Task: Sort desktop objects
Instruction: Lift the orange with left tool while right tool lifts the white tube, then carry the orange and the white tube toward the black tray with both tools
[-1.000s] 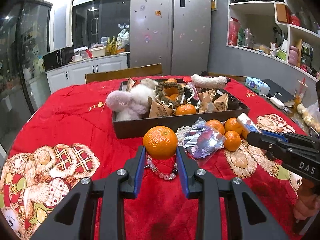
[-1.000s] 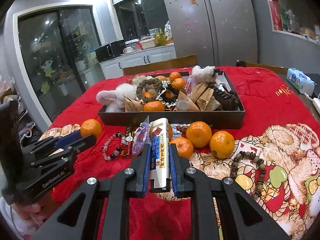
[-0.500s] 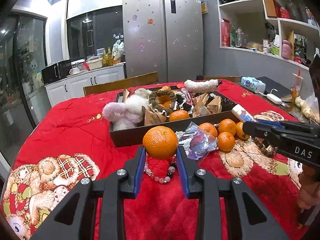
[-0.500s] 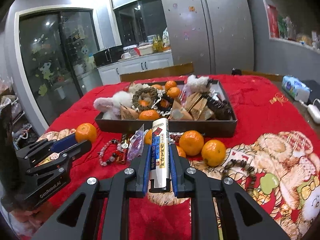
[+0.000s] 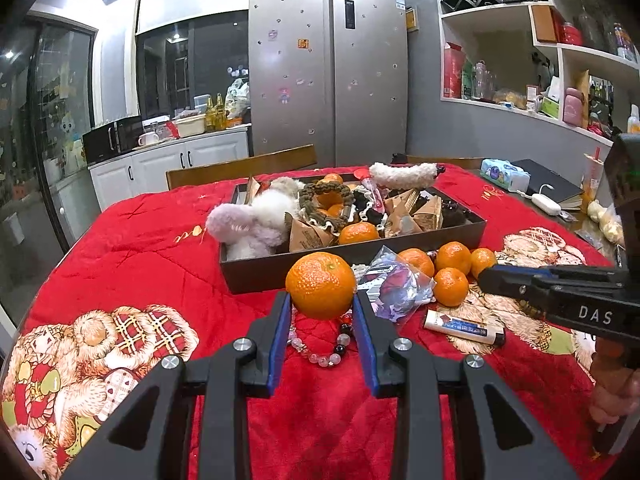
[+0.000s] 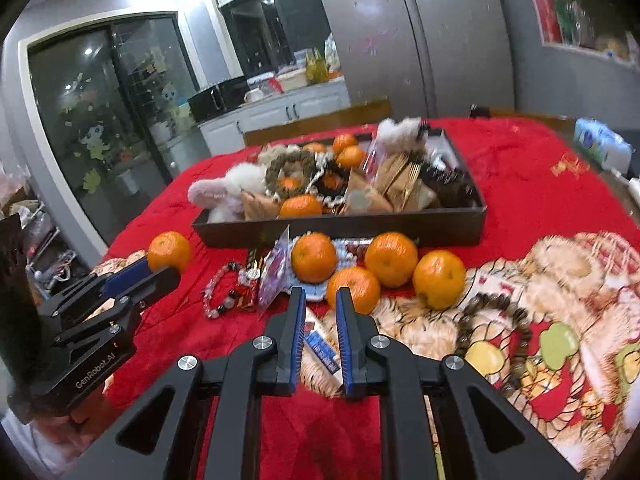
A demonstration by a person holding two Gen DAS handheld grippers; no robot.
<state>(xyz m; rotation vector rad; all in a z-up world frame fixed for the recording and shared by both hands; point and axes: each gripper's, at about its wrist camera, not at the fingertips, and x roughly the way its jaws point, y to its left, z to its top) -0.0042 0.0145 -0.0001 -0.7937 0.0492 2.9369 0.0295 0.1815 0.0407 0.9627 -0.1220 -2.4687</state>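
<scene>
My left gripper (image 5: 321,304) is shut on an orange (image 5: 321,285) and holds it above the red cloth, in front of the dark tray (image 5: 256,272); it also shows in the right wrist view (image 6: 160,270) with the orange (image 6: 169,250). My right gripper (image 6: 318,300) is open and empty. The white tube (image 5: 464,327) lies on the cloth below it, and part of it shows between the fingers in the right wrist view (image 6: 322,349). The tray (image 6: 340,229) is full of plush toys, oranges and paper packets.
Several loose oranges (image 6: 391,258), a plastic packet (image 5: 396,284), a pink bead bracelet (image 5: 320,354) and a brown bead bracelet (image 6: 496,320) lie in front of the tray. A tissue pack (image 5: 504,174) and a white charger (image 5: 546,203) lie at the far right.
My right gripper has opened and dropped the white tube onto the cloth. My left gripper has lifted the orange a little higher.
</scene>
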